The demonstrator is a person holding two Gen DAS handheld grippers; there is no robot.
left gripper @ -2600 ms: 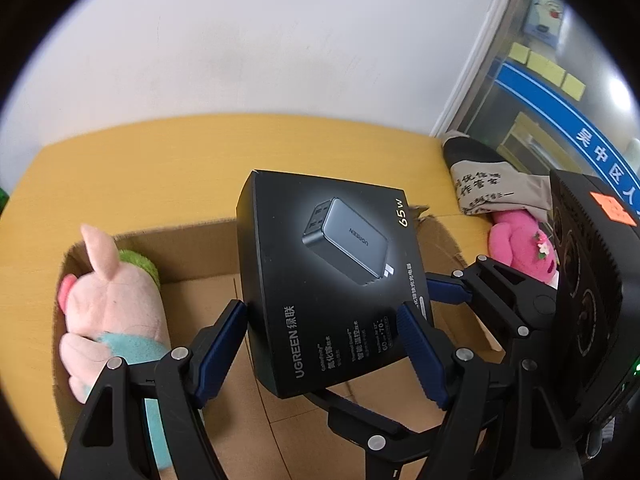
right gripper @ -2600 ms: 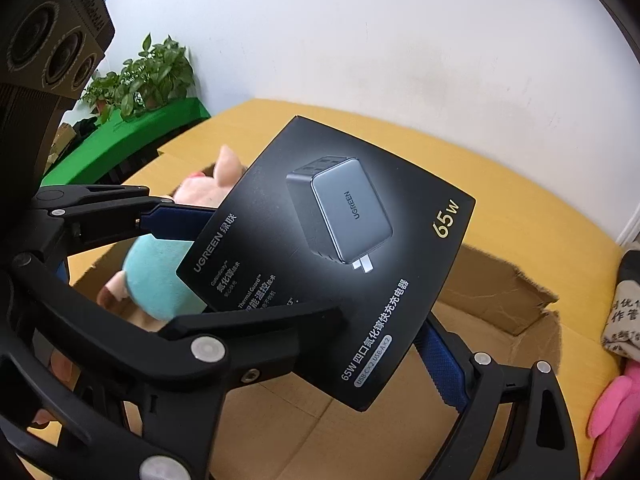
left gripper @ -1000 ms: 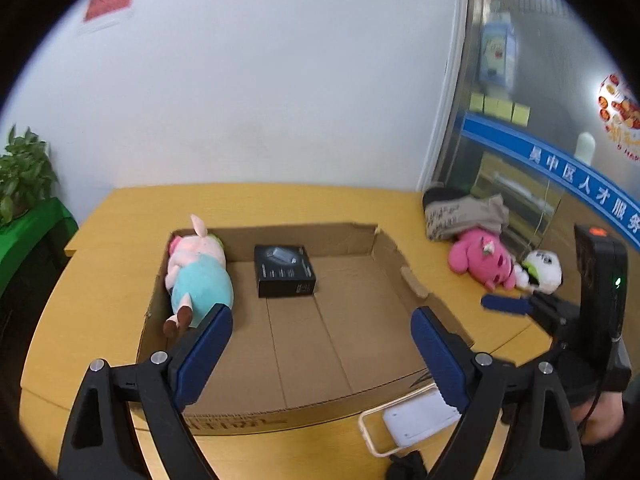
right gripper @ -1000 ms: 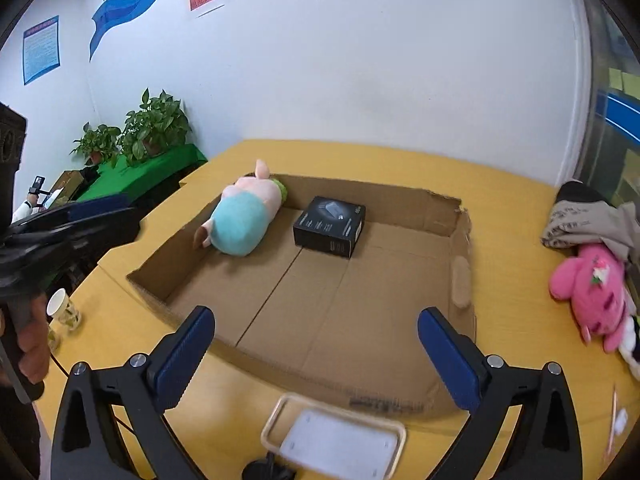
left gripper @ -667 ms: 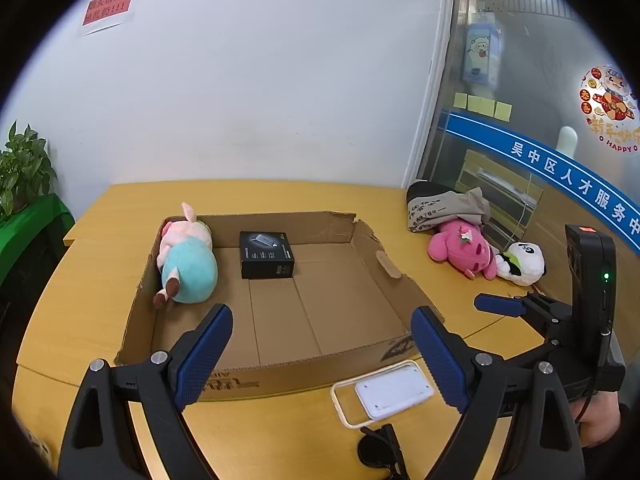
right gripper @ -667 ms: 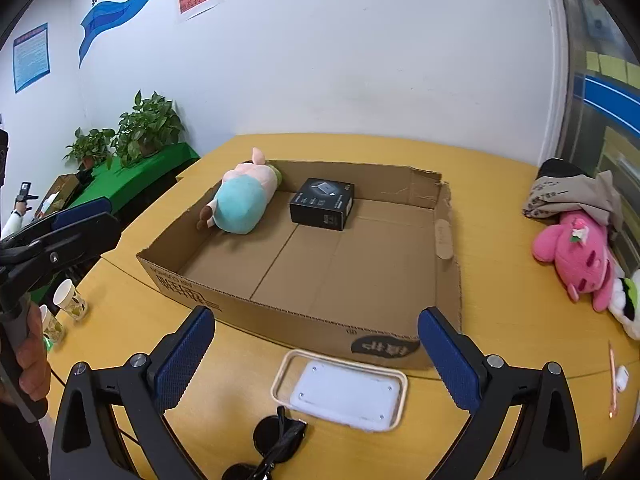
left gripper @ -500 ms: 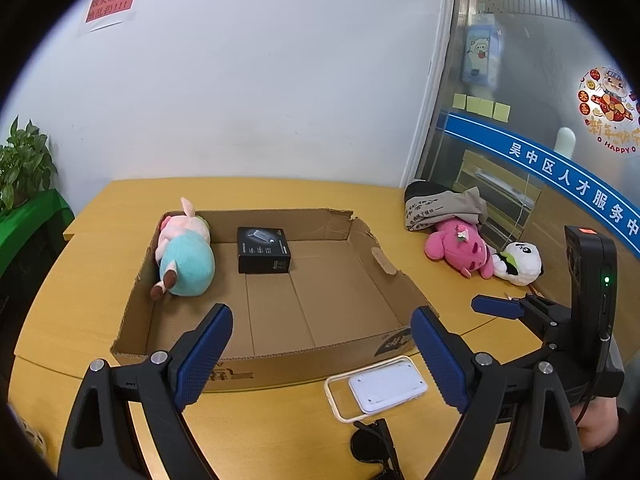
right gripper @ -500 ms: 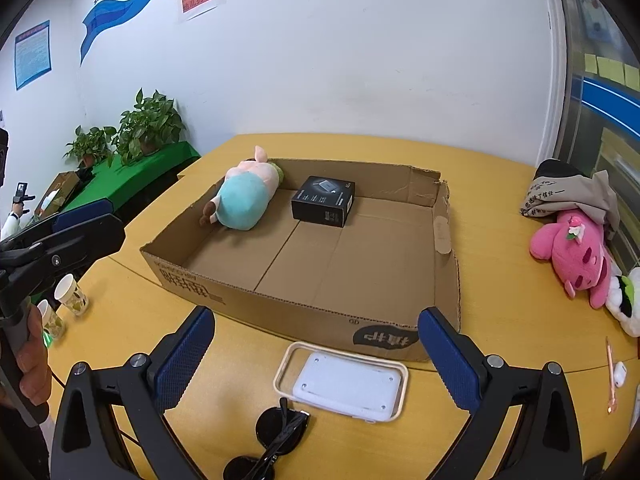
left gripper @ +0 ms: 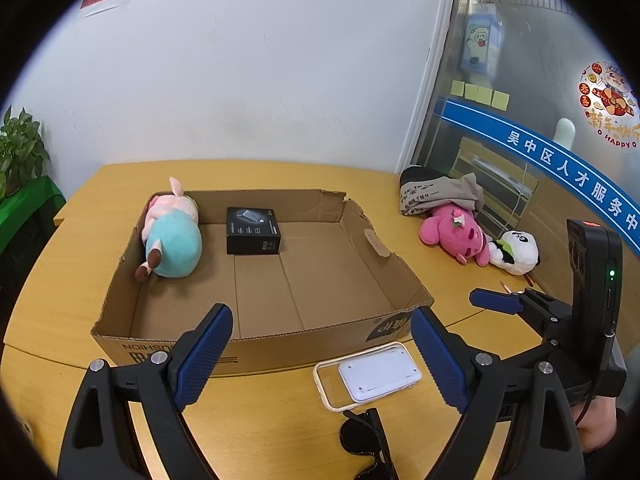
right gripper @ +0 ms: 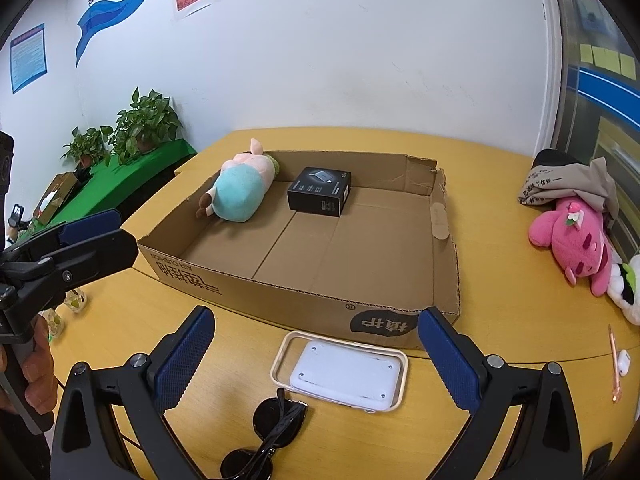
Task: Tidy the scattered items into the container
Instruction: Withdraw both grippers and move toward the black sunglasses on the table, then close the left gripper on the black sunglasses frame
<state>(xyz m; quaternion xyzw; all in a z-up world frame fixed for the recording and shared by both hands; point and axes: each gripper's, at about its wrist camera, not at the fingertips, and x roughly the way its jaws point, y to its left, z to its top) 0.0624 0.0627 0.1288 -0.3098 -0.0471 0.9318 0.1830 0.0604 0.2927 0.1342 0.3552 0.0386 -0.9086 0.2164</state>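
Note:
A shallow cardboard box (left gripper: 256, 346) (right gripper: 280, 292) lies on the yellow table. Inside it, at the far side, rest a pig plush in a teal dress (left gripper: 172, 236) (right gripper: 240, 190) and a black charger box (left gripper: 252, 231) (right gripper: 320, 191). In front of the box lie a white device in a cream frame (left gripper: 370, 374) (right gripper: 344, 372) and black sunglasses (left gripper: 366, 440) (right gripper: 276, 420). My left gripper (left gripper: 320, 352) stands open and empty over the box's near wall. My right gripper (right gripper: 316, 350) is open and empty just above the white device.
At the right lie a pink plush (left gripper: 454, 232) (right gripper: 572, 236), a panda plush (left gripper: 516, 252), a folded grey garment (left gripper: 436, 192) (right gripper: 568, 186), a pen (right gripper: 614, 360) and an earbud (right gripper: 622, 358). Potted plants (right gripper: 132, 128) stand on a green surface at left.
Both grippers let go of the black charger box, which now lies in the cardboard box. They then drew back toward the table's near side, bringing the white device and sunglasses into view.

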